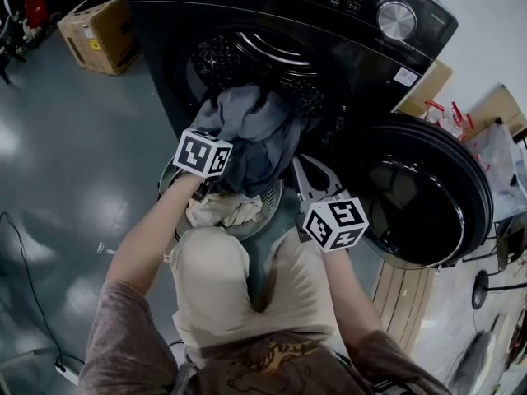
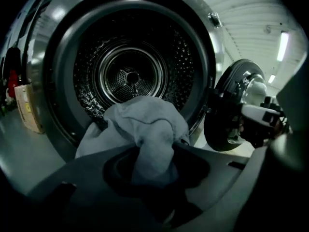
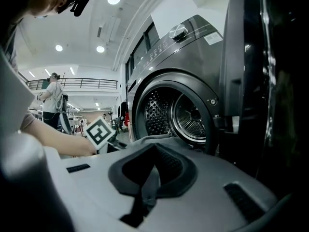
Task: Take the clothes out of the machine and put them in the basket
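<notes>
A grey-blue garment (image 1: 255, 130) hangs out of the black washing machine's drum opening (image 1: 247, 52) and down toward the basket (image 1: 273, 206). My left gripper (image 2: 152, 166) is shut on a bunched fold of this garment (image 2: 145, 124), just outside the drum (image 2: 130, 76). In the head view its marker cube (image 1: 202, 153) sits at the cloth's left edge. My right gripper (image 3: 145, 187) is at the garment's right side (image 1: 306, 178), and a dark strip of the same cloth is pinched between its jaws.
The round machine door (image 1: 428, 192) stands swung open to the right. The basket below the opening holds cream clothes (image 1: 218, 211). A cardboard box (image 1: 99, 27) sits on the floor at the far left. The person's knees (image 1: 247, 286) are close to the basket.
</notes>
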Demonstrator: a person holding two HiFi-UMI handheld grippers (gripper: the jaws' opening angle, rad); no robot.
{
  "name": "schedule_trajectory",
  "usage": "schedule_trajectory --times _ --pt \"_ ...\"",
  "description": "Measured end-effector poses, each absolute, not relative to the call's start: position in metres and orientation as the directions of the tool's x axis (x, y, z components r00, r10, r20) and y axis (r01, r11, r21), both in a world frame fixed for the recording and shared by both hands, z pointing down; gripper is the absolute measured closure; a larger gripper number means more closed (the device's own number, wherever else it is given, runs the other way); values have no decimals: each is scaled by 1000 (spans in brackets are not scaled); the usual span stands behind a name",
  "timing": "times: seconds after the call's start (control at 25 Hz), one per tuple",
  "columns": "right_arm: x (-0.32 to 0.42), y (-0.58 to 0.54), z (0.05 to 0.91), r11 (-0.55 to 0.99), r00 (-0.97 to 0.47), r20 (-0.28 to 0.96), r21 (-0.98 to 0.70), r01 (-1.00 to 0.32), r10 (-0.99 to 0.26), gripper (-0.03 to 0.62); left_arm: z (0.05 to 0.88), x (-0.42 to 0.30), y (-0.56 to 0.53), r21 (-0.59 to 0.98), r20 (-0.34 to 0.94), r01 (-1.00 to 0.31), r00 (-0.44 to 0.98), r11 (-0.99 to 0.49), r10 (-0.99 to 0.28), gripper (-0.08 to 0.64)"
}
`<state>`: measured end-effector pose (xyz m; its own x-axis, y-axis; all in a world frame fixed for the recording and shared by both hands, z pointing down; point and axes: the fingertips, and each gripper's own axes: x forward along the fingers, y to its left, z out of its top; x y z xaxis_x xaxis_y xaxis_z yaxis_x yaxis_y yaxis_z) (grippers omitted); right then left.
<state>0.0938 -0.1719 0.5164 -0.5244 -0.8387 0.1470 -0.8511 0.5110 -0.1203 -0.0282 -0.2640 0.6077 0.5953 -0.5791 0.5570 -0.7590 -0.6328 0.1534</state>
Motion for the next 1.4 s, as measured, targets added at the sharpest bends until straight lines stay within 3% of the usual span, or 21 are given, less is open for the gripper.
schedule_trajectory --times 0.76,0.84,1.0,1.4 --pt "36 -190 525 624 -645 129 -173 -762 -753 597 598 -100 -127 178 645 -765 566 -619 -514 397" --pt "34 -189 525 628 -650 127 -174 -759 -750 597 600 -99 -126 153 649 -765 555 -626 -520 382" --pt "37 -189 526 623 -646 126 -181 -761 -753 597 598 -99 -132 102 635 -779 530 -619 -562 282" --pt "41 -195 535 610 -635 139 -185 -770 -760 597 585 -100 -151 154 564 -791 562 -592 -605 288"
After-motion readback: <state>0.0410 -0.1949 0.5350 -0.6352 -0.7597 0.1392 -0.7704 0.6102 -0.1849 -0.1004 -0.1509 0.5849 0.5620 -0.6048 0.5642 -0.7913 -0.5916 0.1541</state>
